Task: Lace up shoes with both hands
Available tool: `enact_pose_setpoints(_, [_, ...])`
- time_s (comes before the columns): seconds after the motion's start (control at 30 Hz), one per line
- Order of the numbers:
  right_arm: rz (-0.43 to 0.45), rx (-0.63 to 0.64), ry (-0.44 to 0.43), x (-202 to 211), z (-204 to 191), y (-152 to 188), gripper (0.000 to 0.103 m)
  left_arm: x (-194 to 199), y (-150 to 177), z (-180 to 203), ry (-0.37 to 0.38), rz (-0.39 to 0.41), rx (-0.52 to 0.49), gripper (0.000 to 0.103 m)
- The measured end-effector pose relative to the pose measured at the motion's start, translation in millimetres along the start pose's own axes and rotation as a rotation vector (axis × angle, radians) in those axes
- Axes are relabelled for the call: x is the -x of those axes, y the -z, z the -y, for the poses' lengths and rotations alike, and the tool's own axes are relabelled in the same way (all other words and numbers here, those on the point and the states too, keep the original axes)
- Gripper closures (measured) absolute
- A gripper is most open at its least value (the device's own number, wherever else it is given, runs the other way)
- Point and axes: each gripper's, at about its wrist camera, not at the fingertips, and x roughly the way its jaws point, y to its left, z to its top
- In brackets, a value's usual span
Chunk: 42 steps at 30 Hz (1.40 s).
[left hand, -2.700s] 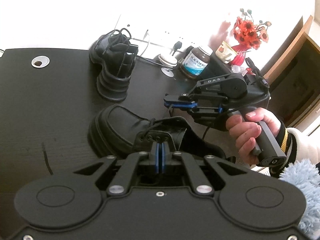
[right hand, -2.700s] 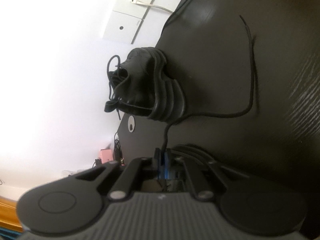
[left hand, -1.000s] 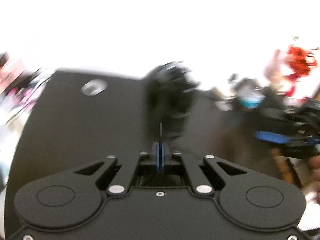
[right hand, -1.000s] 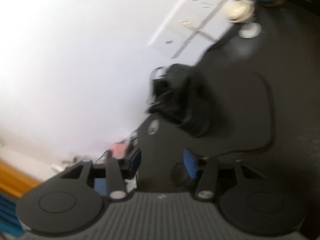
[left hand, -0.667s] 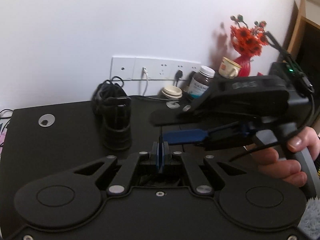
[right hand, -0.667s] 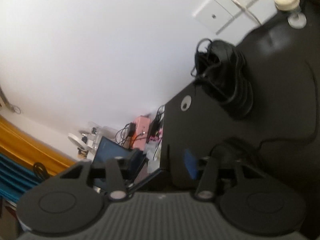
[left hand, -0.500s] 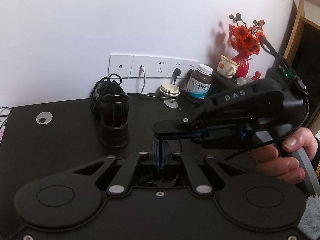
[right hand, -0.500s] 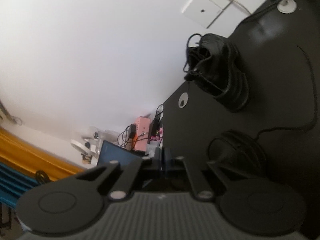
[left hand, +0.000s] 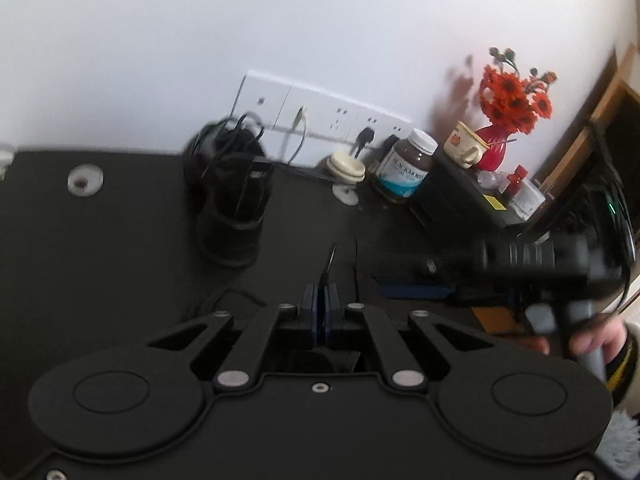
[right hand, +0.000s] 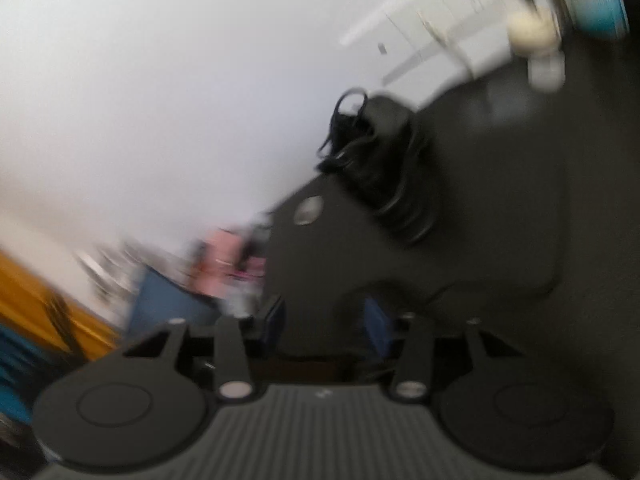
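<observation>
Black tabletop (left hand: 120, 248) against white wall carrying "BLACKMORES" jar (left hand: 408, 172) and black shoe (left hand: 232, 208); left tongs (left hand: 320, 300) pinching a lace end (left hand: 329, 260), right tongs (right hand: 324, 320) opening, gripping nothing.

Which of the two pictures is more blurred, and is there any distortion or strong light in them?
Right wrist view: strong motion blur smears the black shoe, the desk and the wall sockets. Left wrist view: mostly sharp, though the right gripper is smeared. Both views: fisheye bending curves the desk edge, and the white wall looks bright and nearly washed out.
</observation>
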Motion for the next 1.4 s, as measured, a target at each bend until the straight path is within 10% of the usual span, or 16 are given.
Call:
enact_pose_setpoints(0.27, [-0.093, 0.325, 0.158, -17.7, -16.9, 25.4, 0.060, -25.2, 8.0, -6.1, 0.041, -0.126, -0.010, 0.100])
enact_pose_setpoints(0.37, [-0.094, 0.178, 0.096, -18.1, 0.0, 19.3, 0.080, -35.3, 8.8, -2.4, 0.053, -0.155, -0.032, 0.100])
enact_pose_setpoints(0.6, [-0.095, -0.343, -0.092, -13.3, 64.8, 13.7, 0.080, -63.1, -2.0, -1.5, 0.089, -0.272, -0.030, 0.100])
enact_pose_setpoints(0.97, [-0.080, -0.459, -0.130, -13.9, 76.4, 16.4, 0.080, -95.2, -8.3, -36.9, 0.185, -0.417, 0.247, 0.100])
enact_pose_setpoints(1.4, [-0.070, -0.616, -0.165, -14.9, 92.3, 21.4, 0.080, -105.4, -0.4, -41.6, 0.206, -0.446, 0.271, 0.100])
